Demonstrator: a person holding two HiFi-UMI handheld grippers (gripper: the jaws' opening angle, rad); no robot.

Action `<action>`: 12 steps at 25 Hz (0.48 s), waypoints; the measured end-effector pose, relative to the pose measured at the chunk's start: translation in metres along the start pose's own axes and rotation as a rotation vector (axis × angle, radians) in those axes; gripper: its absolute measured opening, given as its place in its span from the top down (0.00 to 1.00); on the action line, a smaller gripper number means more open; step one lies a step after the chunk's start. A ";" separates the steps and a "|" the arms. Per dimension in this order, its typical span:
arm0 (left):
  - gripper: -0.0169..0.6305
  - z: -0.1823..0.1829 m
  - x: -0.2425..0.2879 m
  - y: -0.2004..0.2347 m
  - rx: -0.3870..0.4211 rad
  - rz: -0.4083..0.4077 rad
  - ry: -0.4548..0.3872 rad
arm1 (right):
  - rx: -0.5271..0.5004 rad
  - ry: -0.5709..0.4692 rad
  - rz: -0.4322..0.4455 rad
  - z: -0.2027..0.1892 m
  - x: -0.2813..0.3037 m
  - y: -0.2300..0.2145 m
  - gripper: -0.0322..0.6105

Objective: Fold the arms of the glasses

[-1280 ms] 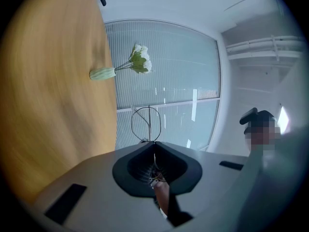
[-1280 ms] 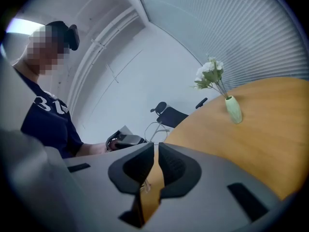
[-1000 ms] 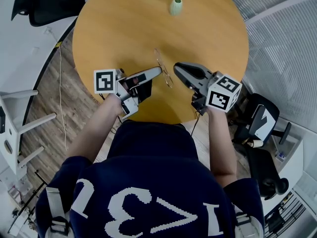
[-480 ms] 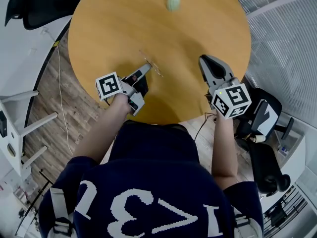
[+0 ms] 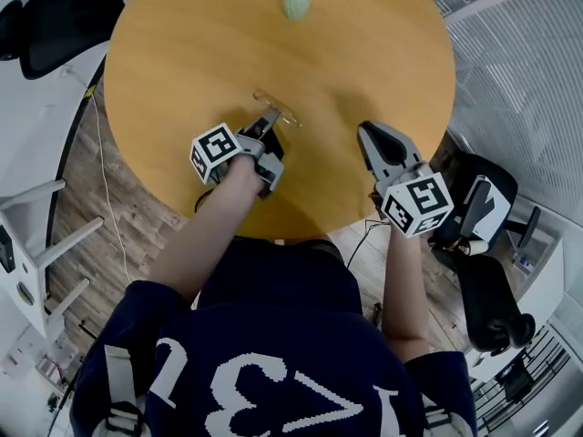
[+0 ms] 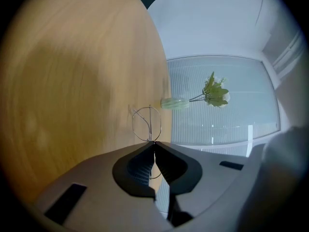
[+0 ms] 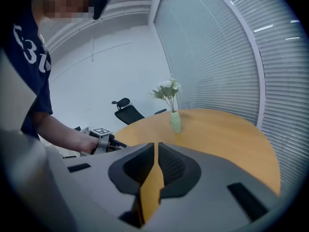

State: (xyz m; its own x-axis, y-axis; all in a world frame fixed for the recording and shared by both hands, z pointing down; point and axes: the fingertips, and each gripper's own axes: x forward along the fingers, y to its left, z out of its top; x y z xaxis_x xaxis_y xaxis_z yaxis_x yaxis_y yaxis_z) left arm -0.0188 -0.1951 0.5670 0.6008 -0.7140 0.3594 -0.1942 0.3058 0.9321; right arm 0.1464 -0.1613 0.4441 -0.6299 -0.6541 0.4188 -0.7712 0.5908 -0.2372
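The thin wire-framed glasses (image 5: 277, 110) lie low over the round wooden table (image 5: 182, 53), left of its middle. My left gripper (image 5: 270, 117) is shut on the wire frame. In the left gripper view one round lens rim (image 6: 146, 123) sticks out just beyond the closed tips (image 6: 154, 142), and a wire runs down between the pads. My right gripper (image 5: 367, 132) hovers over the table's near right part, well apart from the glasses. Its jaws (image 7: 156, 144) stand almost together with nothing between them.
A small pale green vase (image 5: 296, 3) with flowers stands at the table's far edge. It shows as well in the left gripper view (image 6: 175, 103) and the right gripper view (image 7: 175, 121). Black office chairs stand at the far left (image 5: 55, 25) and near right (image 5: 483, 217).
The left gripper has sunk toward the table with the glasses and turned. The right gripper has drawn away to the right, leaving a wide gap between it and the glasses.
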 end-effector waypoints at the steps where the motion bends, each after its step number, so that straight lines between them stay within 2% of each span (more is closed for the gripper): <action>1: 0.94 0.002 0.007 0.000 -0.005 0.004 -0.009 | 0.005 0.004 -0.001 -0.003 -0.001 -0.002 0.88; 6: 0.94 0.013 0.035 -0.004 -0.021 0.021 -0.050 | 0.039 0.015 -0.014 -0.015 -0.005 -0.012 0.88; 12: 0.94 0.023 0.063 -0.006 -0.018 0.049 -0.085 | 0.174 -0.046 0.021 -0.014 0.002 -0.011 0.88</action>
State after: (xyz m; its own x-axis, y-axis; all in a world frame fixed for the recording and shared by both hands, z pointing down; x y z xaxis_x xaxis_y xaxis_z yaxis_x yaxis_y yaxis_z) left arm 0.0026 -0.2561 0.5852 0.5227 -0.7488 0.4075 -0.2072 0.3521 0.9128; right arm 0.1552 -0.1620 0.4599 -0.6462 -0.6661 0.3725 -0.7599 0.5164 -0.3949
